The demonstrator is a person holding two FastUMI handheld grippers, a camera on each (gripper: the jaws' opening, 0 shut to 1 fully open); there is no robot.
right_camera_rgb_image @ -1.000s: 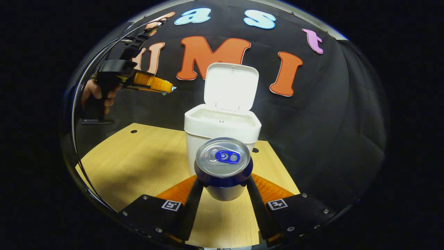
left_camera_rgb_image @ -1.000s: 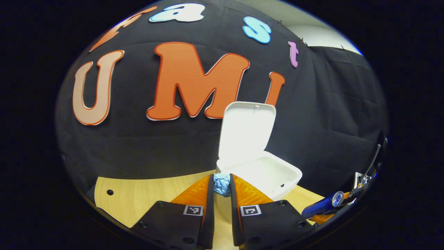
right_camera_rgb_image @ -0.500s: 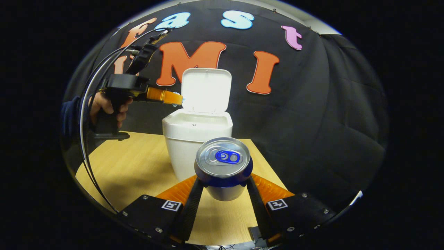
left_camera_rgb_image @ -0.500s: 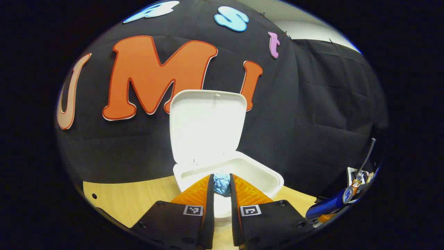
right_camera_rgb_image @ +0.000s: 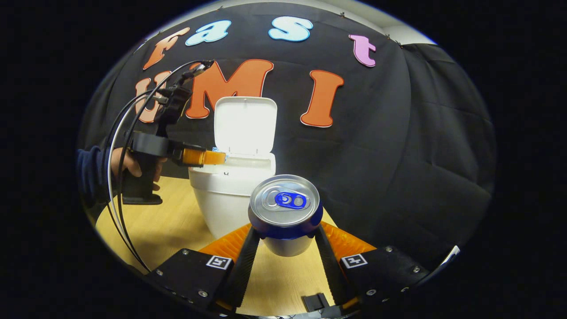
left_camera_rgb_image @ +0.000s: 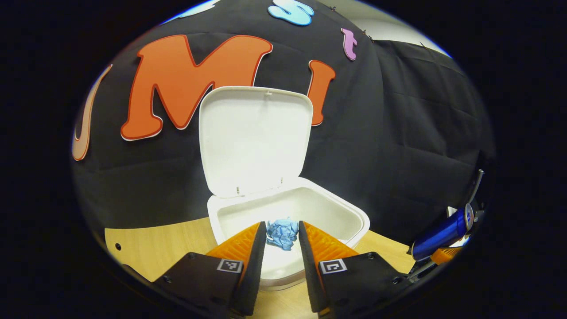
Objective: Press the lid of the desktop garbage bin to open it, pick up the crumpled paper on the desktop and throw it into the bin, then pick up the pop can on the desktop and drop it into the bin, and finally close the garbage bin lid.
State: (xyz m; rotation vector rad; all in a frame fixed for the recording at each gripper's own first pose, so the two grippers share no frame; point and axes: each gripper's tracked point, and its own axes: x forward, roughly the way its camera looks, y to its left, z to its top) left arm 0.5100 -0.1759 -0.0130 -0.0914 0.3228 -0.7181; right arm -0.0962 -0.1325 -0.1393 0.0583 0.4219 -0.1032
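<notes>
The white bin (left_camera_rgb_image: 354,218) stands with its lid (left_camera_rgb_image: 252,137) raised upright. My left gripper (left_camera_rgb_image: 282,227) hovers over the bin's mouth, its fingers parted. The blue crumpled paper (left_camera_rgb_image: 282,235) sits loosely in the gap between them. In the right gripper view, that left gripper (right_camera_rgb_image: 219,156) reaches over the rim of the bin (right_camera_rgb_image: 221,204), a hand (right_camera_rgb_image: 126,165) on its grip. My right gripper (right_camera_rgb_image: 285,229) is shut on the blue pop can (right_camera_rgb_image: 283,212), held upright above the table, short of the bin. The same can (left_camera_rgb_image: 438,234) shows at the right edge of the left gripper view.
The light wooden table (right_camera_rgb_image: 159,221) carries the bin near its back edge, close to the black cloth wall. Black cables (right_camera_rgb_image: 119,146) loop from the left gripper over the table's left side. A small hole (left_camera_rgb_image: 118,246) marks the tabletop at the left.
My left gripper moved in over the bin's mouth and its fingers spread apart around the paper. My right gripper kept hold of the can and shifted so the bin sits further left.
</notes>
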